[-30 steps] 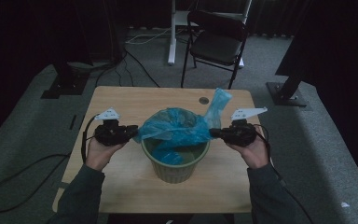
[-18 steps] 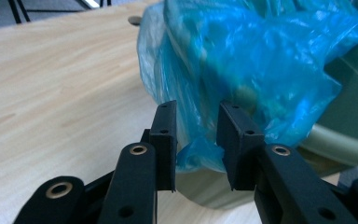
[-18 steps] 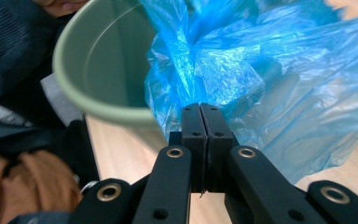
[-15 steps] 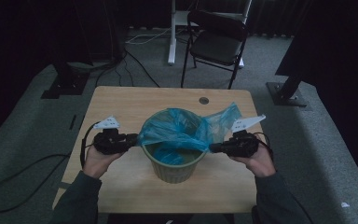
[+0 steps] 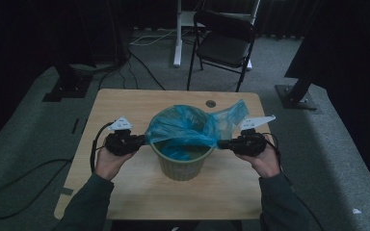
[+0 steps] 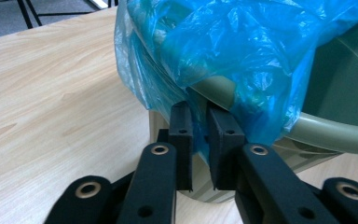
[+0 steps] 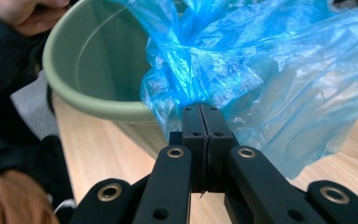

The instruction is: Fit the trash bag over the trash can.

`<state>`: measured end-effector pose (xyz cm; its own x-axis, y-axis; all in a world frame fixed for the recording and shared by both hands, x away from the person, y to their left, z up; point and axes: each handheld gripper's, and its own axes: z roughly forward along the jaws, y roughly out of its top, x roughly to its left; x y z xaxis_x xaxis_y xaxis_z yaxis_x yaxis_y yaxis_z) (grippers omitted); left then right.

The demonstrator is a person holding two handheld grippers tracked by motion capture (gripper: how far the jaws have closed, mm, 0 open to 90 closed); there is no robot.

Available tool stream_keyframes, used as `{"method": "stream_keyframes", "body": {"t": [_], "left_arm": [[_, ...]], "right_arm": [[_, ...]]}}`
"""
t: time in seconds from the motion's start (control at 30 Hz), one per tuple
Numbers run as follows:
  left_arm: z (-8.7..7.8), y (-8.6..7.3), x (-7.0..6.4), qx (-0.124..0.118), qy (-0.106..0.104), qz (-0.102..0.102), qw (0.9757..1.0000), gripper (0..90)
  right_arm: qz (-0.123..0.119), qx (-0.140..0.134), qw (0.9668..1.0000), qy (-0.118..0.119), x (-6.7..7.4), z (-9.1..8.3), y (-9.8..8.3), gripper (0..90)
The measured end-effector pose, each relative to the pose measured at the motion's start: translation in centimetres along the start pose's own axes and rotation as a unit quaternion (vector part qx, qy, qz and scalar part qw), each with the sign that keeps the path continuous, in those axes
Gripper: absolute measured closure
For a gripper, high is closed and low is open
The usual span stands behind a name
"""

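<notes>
Bin (image 5: 180, 161): green, round, upright near the middle of the counter (image 5: 125, 103), between the two hands.
Bag (image 5: 188, 127): blue plastic, draped over the bin's mouth and sagging into it; one loose flap sticks out past the rim on the far right side.
Left gripper (image 5: 139, 140): at the bin's left rim, pointing in toward it. In the left gripper view (image 6: 199, 140) the jaws have just been closing; a narrow gap remains, with a fold of bag hanging between them just below the rim. Whether the pads already press the film, cannot tell.
Right gripper (image 5: 221, 143): at the bin's right rim. In the right gripper view (image 7: 200, 122) the jaws are clenched tight together, grasping a gathered bunch of bag that fans out above them.
Bag tension: film stretched across the opening from one gripper to the other.
Background: black folding chair (image 5: 224, 43) on the floor beyond the counter.
</notes>
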<state>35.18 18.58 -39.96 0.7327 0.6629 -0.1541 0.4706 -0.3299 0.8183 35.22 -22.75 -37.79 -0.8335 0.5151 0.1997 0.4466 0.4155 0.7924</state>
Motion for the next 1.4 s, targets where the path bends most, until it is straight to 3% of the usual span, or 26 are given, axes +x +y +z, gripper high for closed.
{"method": "stream_keyframes", "body": {"t": [0.23,0.37,0.63,1.03,1.4], "left_arm": [[-0.3,-0.5,-0.4,-0.006,-0.014,-0.002,0.9999,85.6],[-0.4,-1.3,-1.4,0.004,-0.025,0.01,0.9996,85.5],[0.1,-2.4,-1.8,0.014,-0.041,0.006,0.999,85.2],[0.7,-3.2,-2.0,0.029,-0.046,0.003,0.9985,83.4],[1.2,-3.8,-2.0,0.036,-0.049,0.0,0.9981,82.3]], "right_arm": [[0.002,-0.001,1.0,0.009,0.1,0.1,-0.5,89.5],[-0.003,0.005,0.9997,0.023,0.5,0.2,-0.7,89.5],[-0.004,0.012,0.9988,0.047,0.6,0.6,-1.1,89.5],[-0.005,0.023,0.9962,0.084,1.3,1.5,-1.7,89.4],[-0.007,0.028,0.9957,0.088,1.6,2.3,-1.8,87.1]]}}
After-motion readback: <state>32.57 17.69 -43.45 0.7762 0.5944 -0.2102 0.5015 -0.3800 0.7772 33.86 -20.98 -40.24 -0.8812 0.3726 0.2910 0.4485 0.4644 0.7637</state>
